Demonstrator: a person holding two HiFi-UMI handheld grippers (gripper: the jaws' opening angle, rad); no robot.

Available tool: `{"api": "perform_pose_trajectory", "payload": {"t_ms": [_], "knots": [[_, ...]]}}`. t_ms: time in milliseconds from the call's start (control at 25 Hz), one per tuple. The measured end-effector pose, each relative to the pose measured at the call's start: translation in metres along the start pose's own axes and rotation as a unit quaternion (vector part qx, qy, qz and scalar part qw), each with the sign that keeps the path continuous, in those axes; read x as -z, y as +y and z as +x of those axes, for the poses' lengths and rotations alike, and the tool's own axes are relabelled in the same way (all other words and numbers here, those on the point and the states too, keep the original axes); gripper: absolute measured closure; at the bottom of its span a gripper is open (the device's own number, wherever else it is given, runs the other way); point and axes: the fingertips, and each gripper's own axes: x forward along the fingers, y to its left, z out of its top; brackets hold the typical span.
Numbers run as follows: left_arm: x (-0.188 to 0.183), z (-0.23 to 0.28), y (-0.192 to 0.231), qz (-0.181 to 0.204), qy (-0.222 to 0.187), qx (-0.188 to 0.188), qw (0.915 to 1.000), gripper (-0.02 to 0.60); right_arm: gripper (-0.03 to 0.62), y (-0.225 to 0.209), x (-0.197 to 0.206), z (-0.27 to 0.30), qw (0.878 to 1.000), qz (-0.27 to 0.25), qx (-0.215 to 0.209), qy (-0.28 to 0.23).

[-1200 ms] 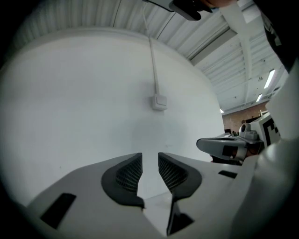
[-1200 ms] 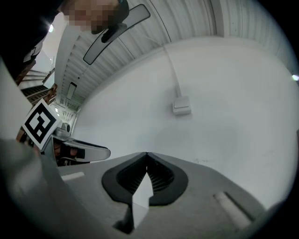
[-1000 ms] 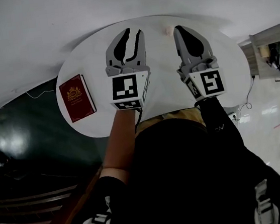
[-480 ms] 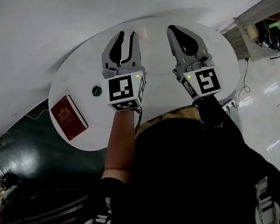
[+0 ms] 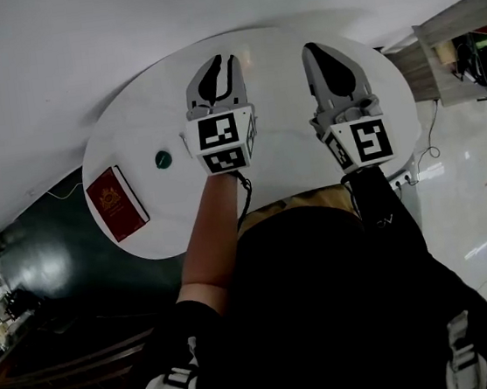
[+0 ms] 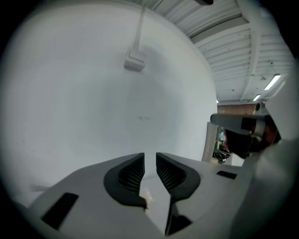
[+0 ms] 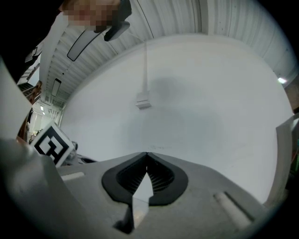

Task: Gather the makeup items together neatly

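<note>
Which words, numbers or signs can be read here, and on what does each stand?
No text is legible anywhere.
Red book: gold emblem, any lettering too small to read.
Left marker cube, right marker cube: black-and-white square patterns, no letters.
Dark sleeve: small white mark, too blurred to read.

Industrial hall: corrugated ceiling (image 6: 224, 28), strip lights (image 6: 271, 83).

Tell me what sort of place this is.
Probably an indoor lab or workshop hall rather than a home. A round white table stands by a plain wall, under a ribbed ceiling with strip lights. Beside it is a glossy floor.
</note>
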Motion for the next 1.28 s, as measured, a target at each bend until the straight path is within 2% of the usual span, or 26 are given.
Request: {"api": "perform_pose_trajectory", "payload": {"t_ms": [40,120,280,360,520,760,920,1040,1120,1280], "knots": [[0.016,0.011,0.001,-0.006,0.024,0.003,0.9997,0.503,0.589,-0.004,0.002,-0.001,1.0,-0.001,0.002,0.003],[0.047,0.035,0.001,-0.018,0.069,0.015,0.9973,0.462,0.589,-0.014,0.004,-0.003,1.0,-0.004,0.008,0.009],[0.109,0.078,0.007,-0.027,0.148,0.023,0.9884,0.428,0.589,-0.037,0.011,-0.011,0.999,-0.016,0.027,0.023],[0.13,0.094,0.013,-0.037,0.172,0.024,0.9841,0.426,0.589,-0.048,0.016,-0.017,0.999,-0.025,0.035,0.033],[0.161,0.122,0.017,-0.032,0.21,0.022,0.9769,0.42,0.589,-0.071,0.022,-0.035,0.997,-0.031,0.059,0.05],[0.22,0.146,0.025,-0.018,0.286,-0.008,0.958,0.403,0.589,-0.099,0.023,-0.051,0.994,-0.039,0.08,0.056],[0.228,0.148,0.022,0.017,0.286,-0.014,0.9581,0.457,0.589,-0.108,0.024,-0.058,0.994,-0.036,0.086,0.058],[0.22,0.141,0.015,0.003,0.293,-0.007,0.9562,0.474,0.589,-0.112,0.02,-0.055,0.995,-0.032,0.08,0.052],[0.2,0.136,0.009,-0.003,0.274,-0.007,0.9618,0.476,0.589,-0.115,0.019,-0.049,0.996,-0.029,0.071,0.048],[0.139,0.106,0.008,0.007,0.202,-0.032,0.9788,0.476,0.589,-0.103,0.02,-0.035,0.999,-0.013,0.038,0.033]]}}
